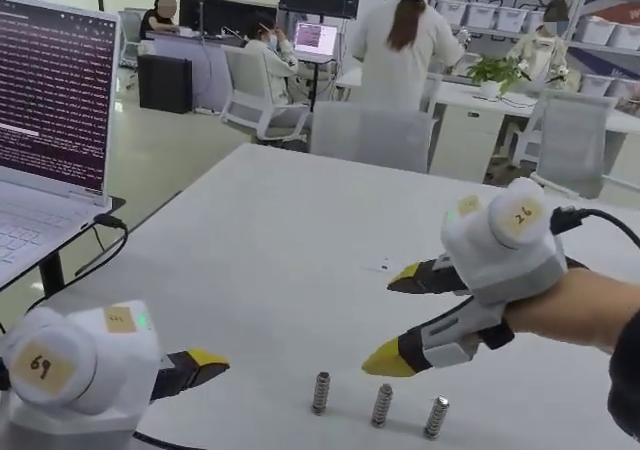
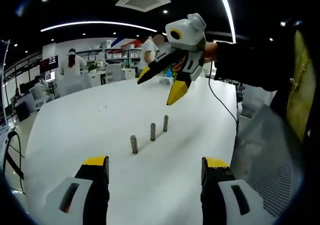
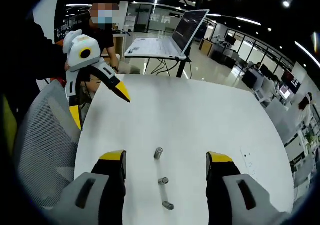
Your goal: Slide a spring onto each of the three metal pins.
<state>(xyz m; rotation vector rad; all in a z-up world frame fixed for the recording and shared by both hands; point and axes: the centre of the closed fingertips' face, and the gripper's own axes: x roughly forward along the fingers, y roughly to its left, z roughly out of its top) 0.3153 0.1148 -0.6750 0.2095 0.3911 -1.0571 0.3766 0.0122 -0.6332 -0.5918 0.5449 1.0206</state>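
Three metal pins stand upright in a row on the white table (image 1: pixel 270 260), each wrapped in a spring: left spring (image 1: pixel 321 393), middle spring (image 1: pixel 381 405), right spring (image 1: pixel 436 417). They also show in the left gripper view as a row of springs (image 2: pixel 151 131) and between my jaws in the right gripper view as a line of springs (image 3: pixel 163 180). My right gripper (image 1: pixel 392 318) hovers above and behind the row, open and empty. My left gripper (image 1: pixel 205 367) sits low at the front left, open, with nothing between its fingertips.
An open laptop (image 1: pixel 45 130) stands on a side stand at the left, its cable (image 1: pixel 90 260) hanging past the table edge. Grey chairs (image 1: pixel 370 135) line the far side. People work at desks behind. A mesh chair (image 3: pixel 42 145) is beside the table's near edge.
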